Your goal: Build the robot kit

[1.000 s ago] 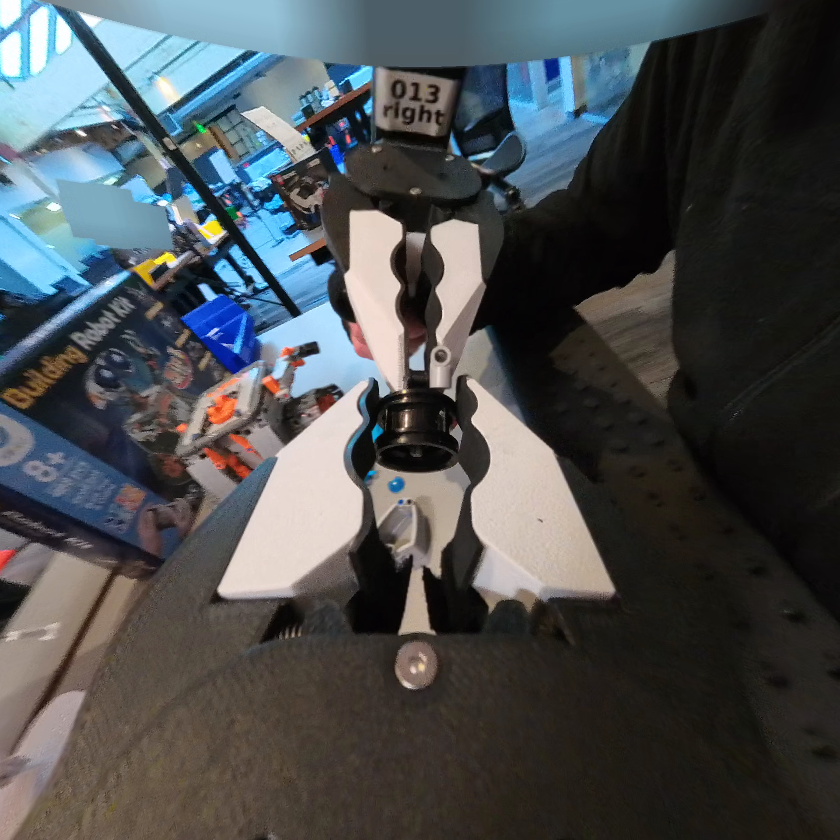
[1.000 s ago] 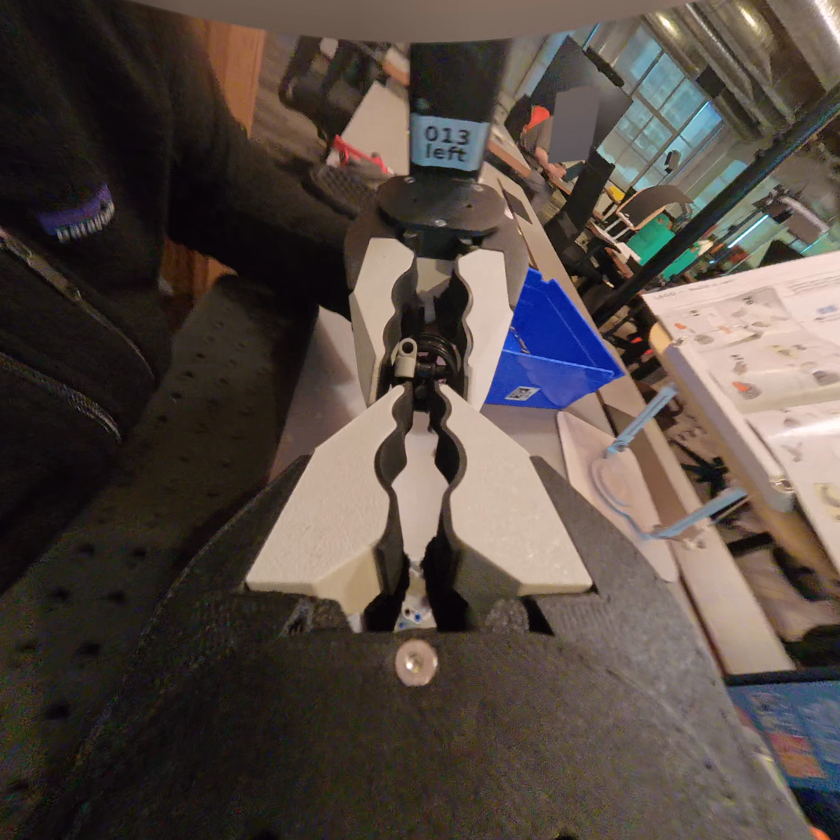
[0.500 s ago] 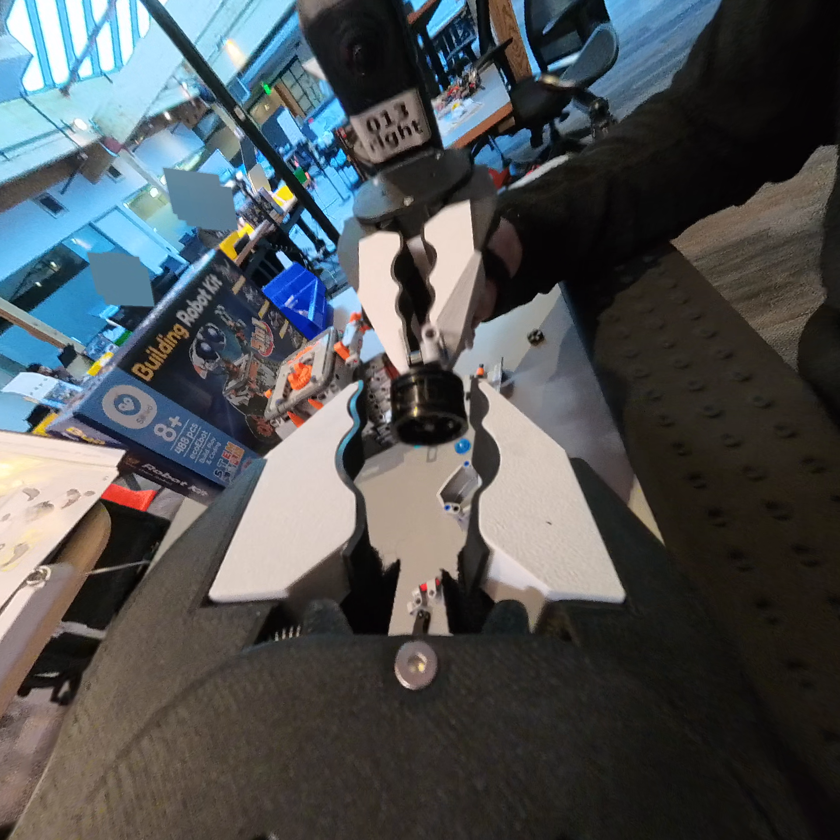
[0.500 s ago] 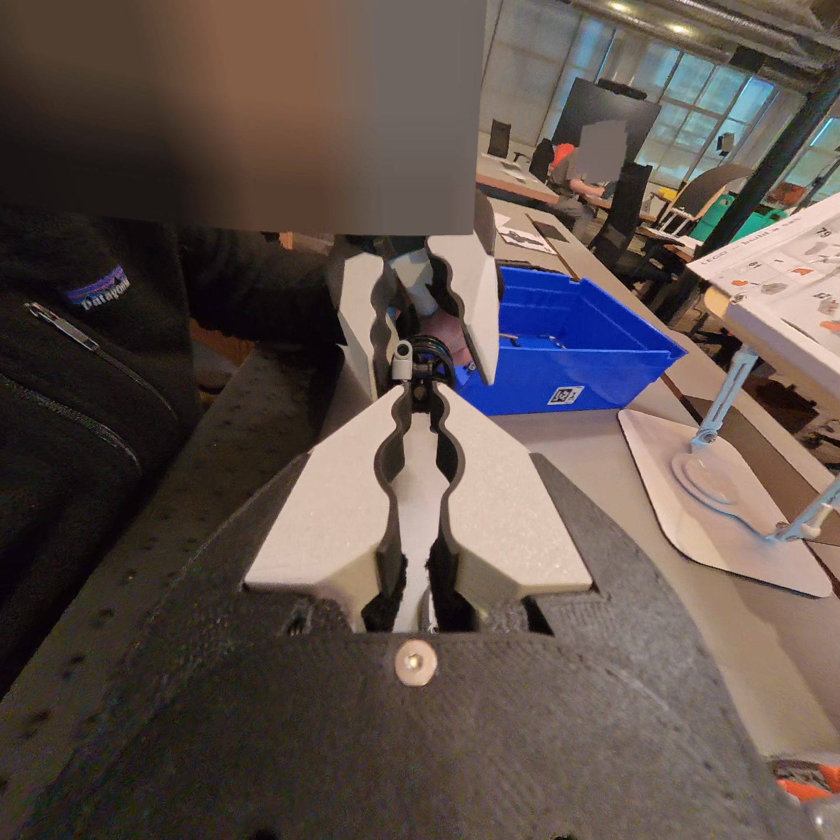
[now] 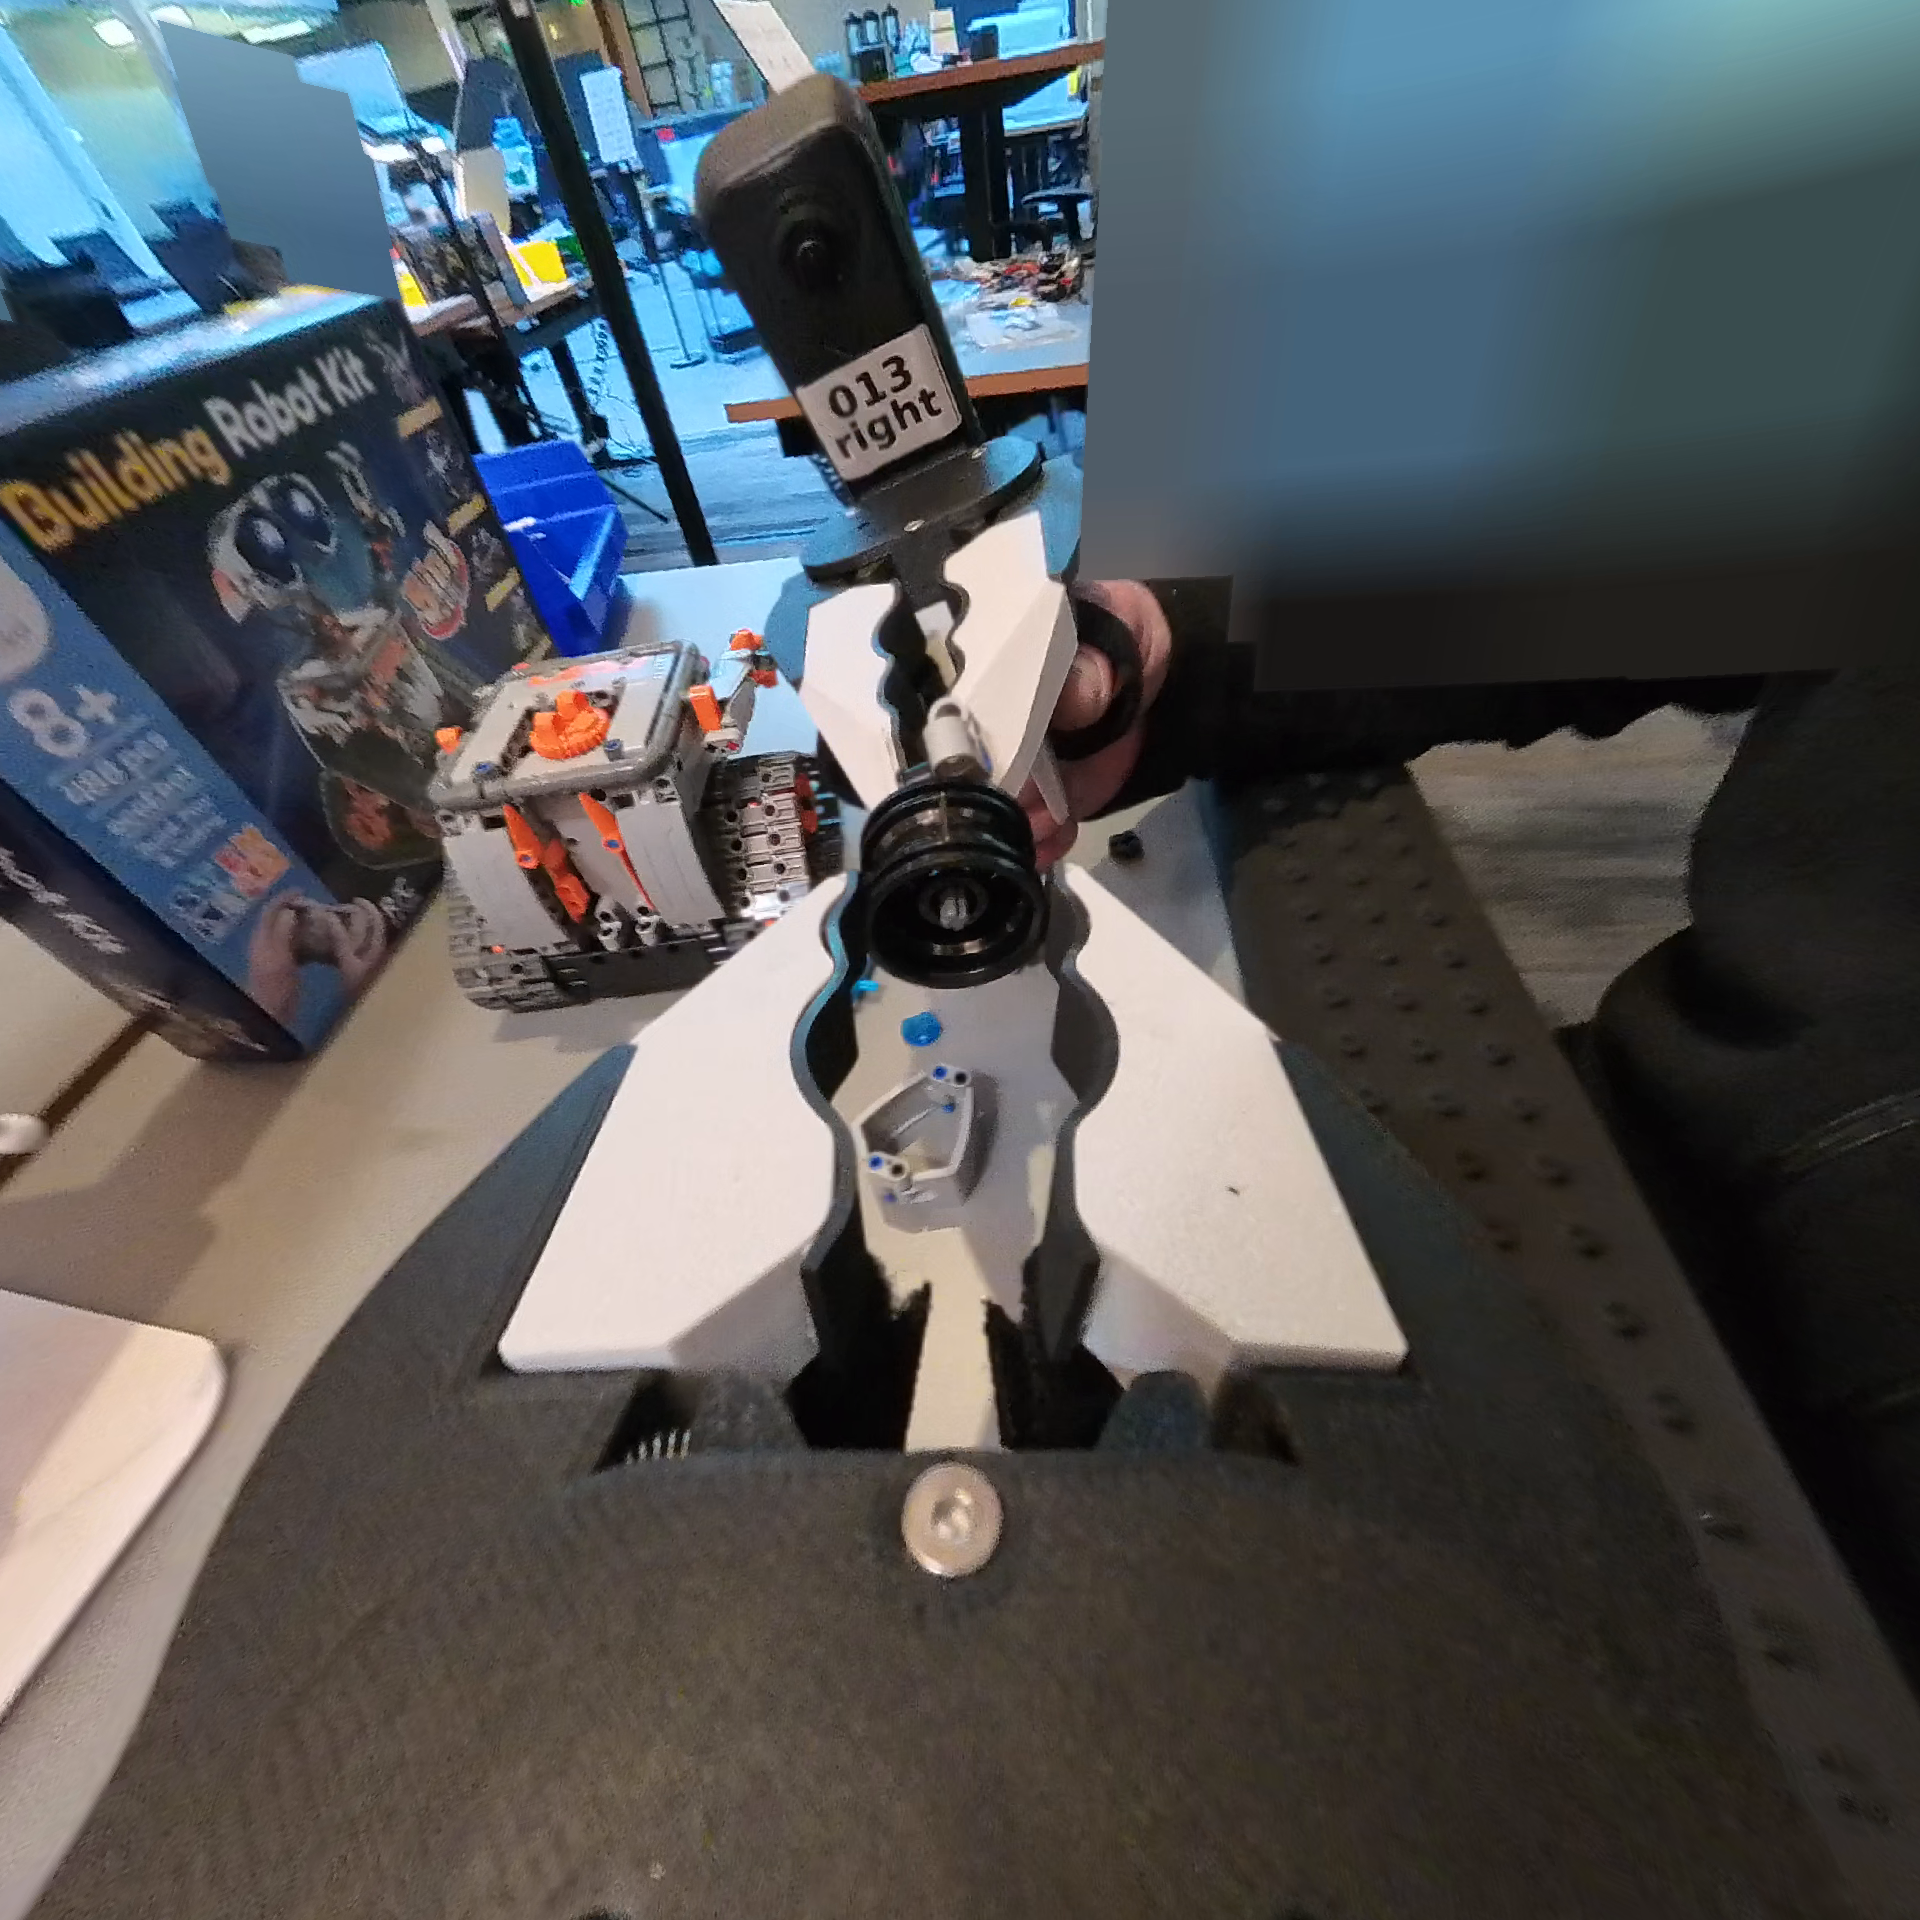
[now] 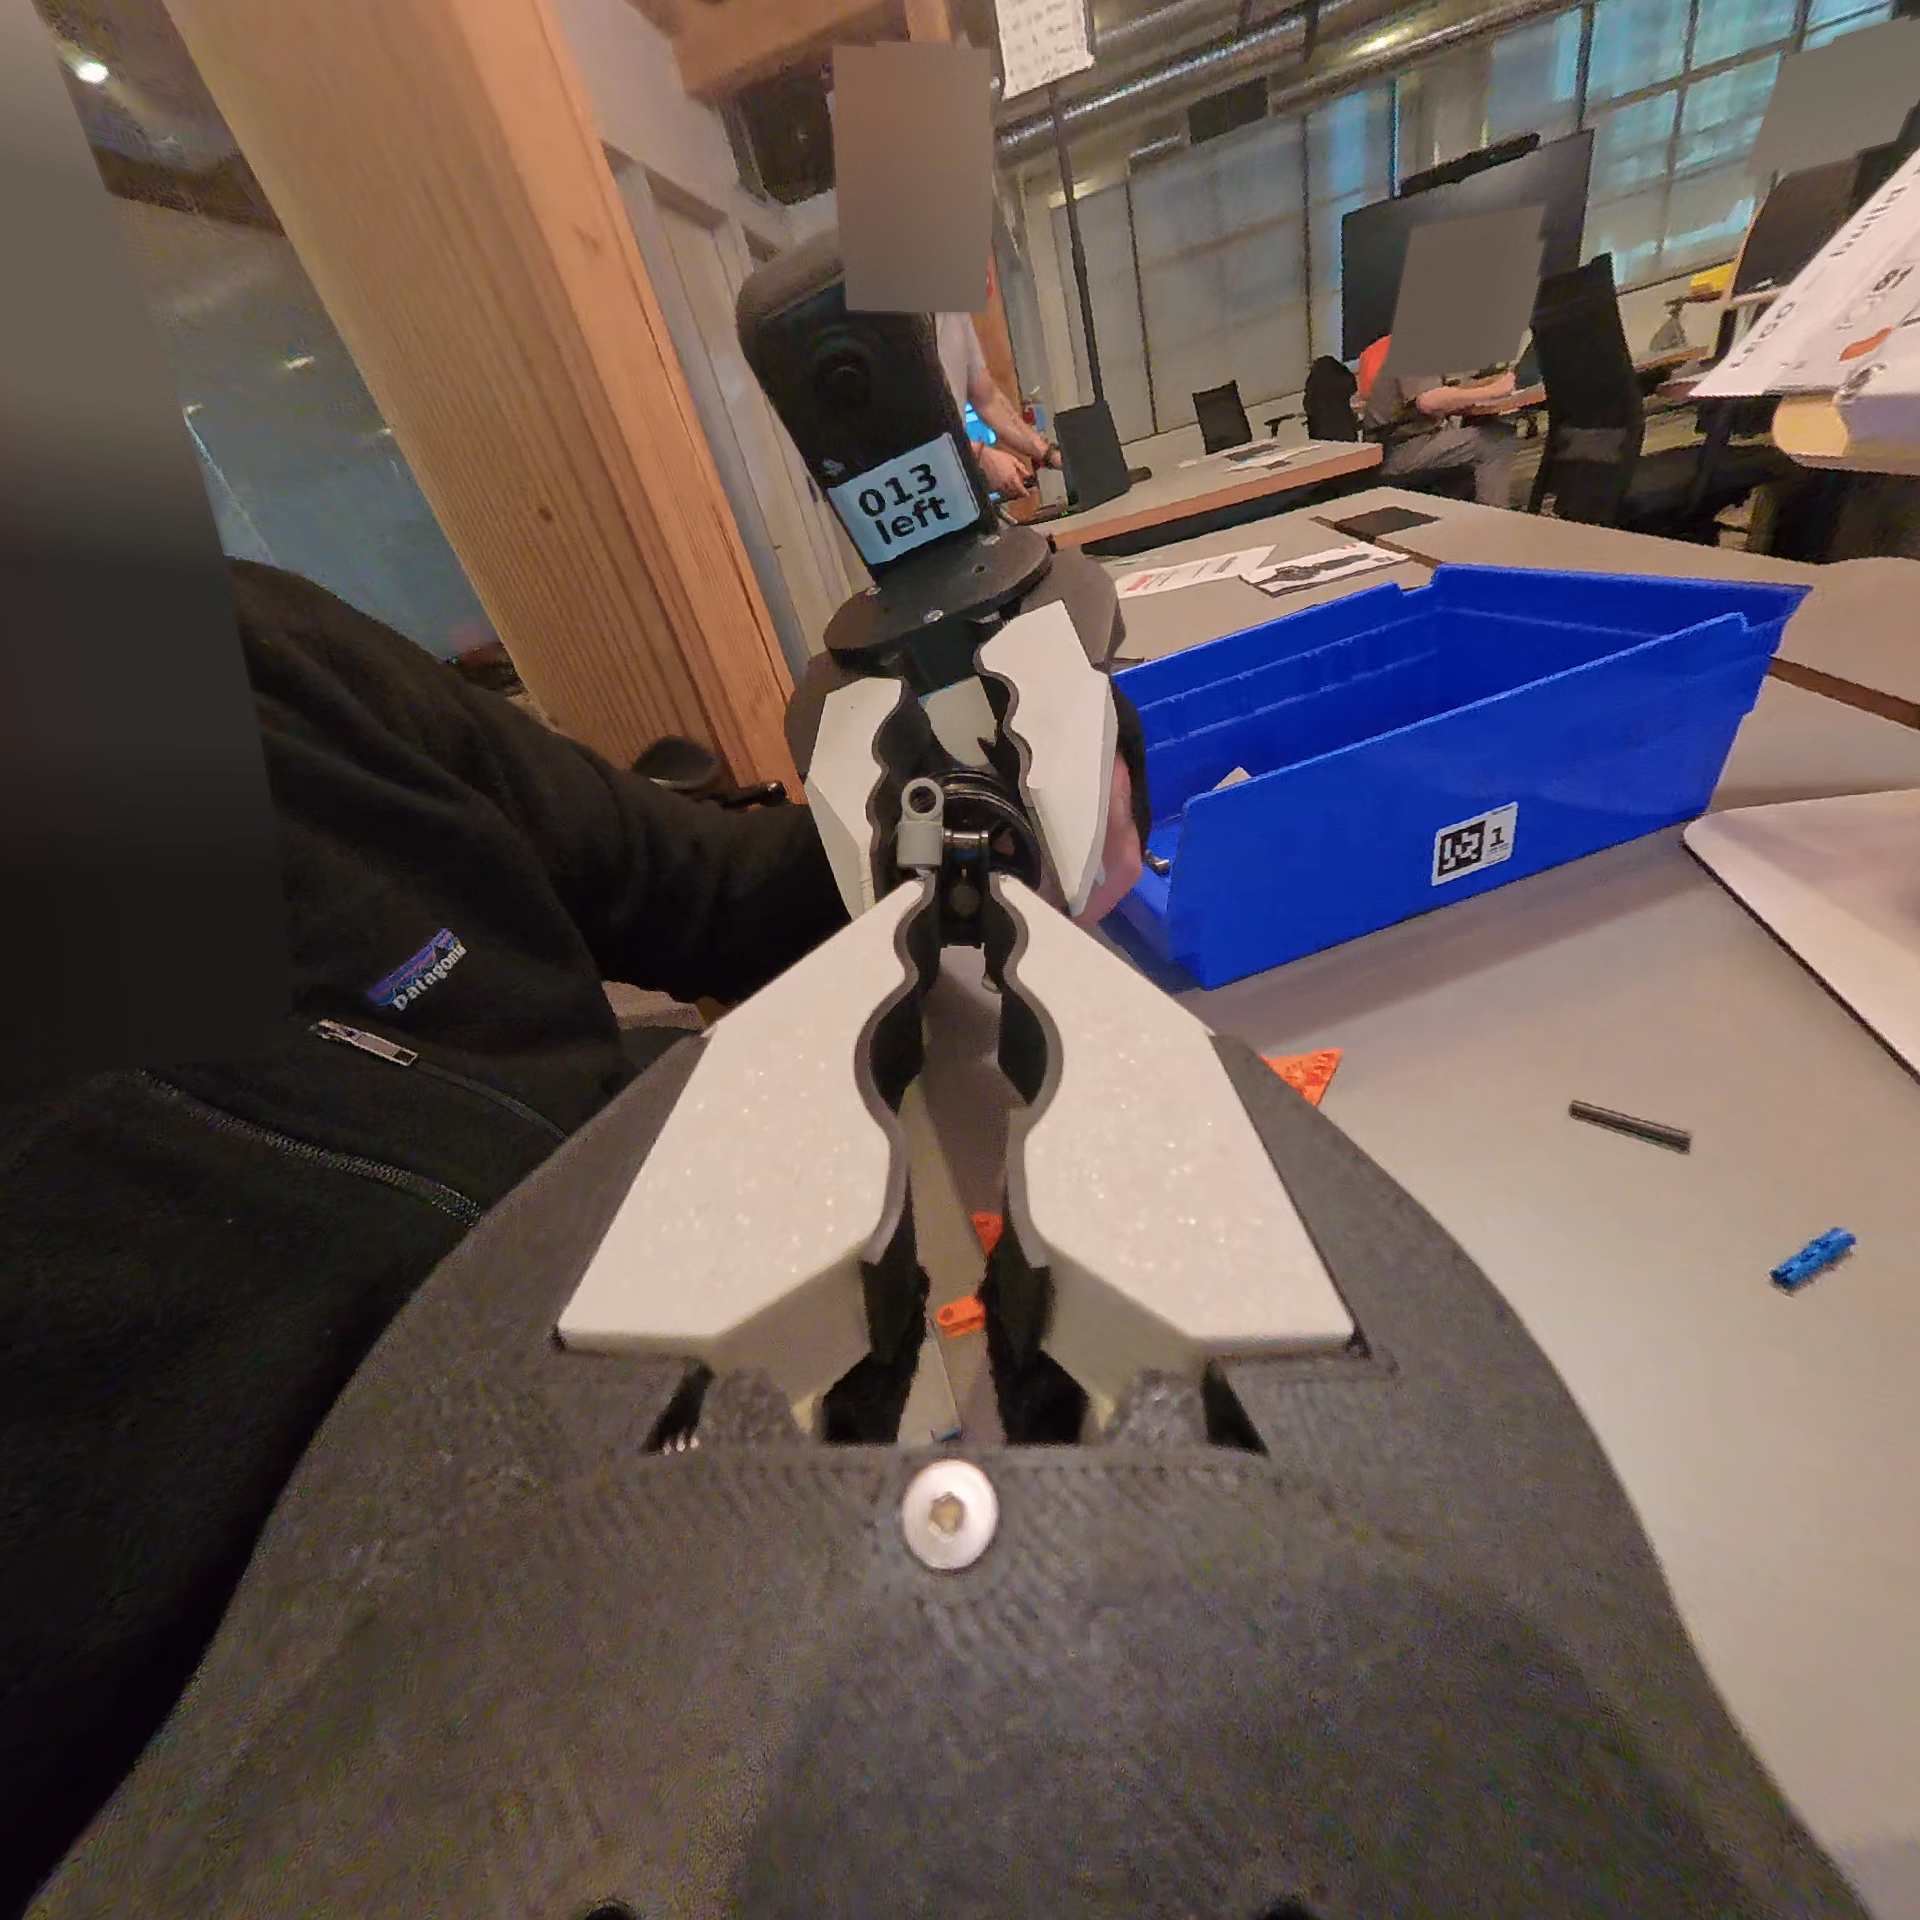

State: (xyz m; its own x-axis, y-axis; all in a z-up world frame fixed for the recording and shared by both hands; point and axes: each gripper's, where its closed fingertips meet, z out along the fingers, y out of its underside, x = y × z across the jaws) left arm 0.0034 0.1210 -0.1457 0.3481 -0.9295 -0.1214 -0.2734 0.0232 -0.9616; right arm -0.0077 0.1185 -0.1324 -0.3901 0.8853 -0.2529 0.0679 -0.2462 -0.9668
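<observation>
My left gripper (image 5: 956, 883) is shut on a black grooved wheel (image 5: 951, 914), held by its rim above the table. My right gripper (image 6: 958, 888) faces it tip to tip and is shut on a small grey connector (image 6: 920, 826) with a black pin that meets the wheel's hub. In the left wrist view the right gripper (image 5: 961, 774) comes in from above with the connector (image 5: 948, 727) between its fingers. In the right wrist view the left gripper (image 6: 977, 842) stands behind the connector, and the wheel (image 6: 1000, 816) is mostly hidden.
A grey panel piece (image 5: 920, 1143) and a blue pin (image 5: 920, 1029) lie under the left gripper. A brick-built tracked robot (image 5: 613, 821) and its box (image 5: 187, 675) stand to the left. A blue bin (image 6: 1455, 748), black axle (image 6: 1628, 1127), blue pin (image 6: 1811, 1257) and orange pieces (image 6: 1299, 1070) are on the table. Both grippers' tips are close together, under 4 cm apart.
Both grippers have tilted up together from over the dark perforated surface to level above the table. They stay tip to tip, with the wheel and connector still gripped.
</observation>
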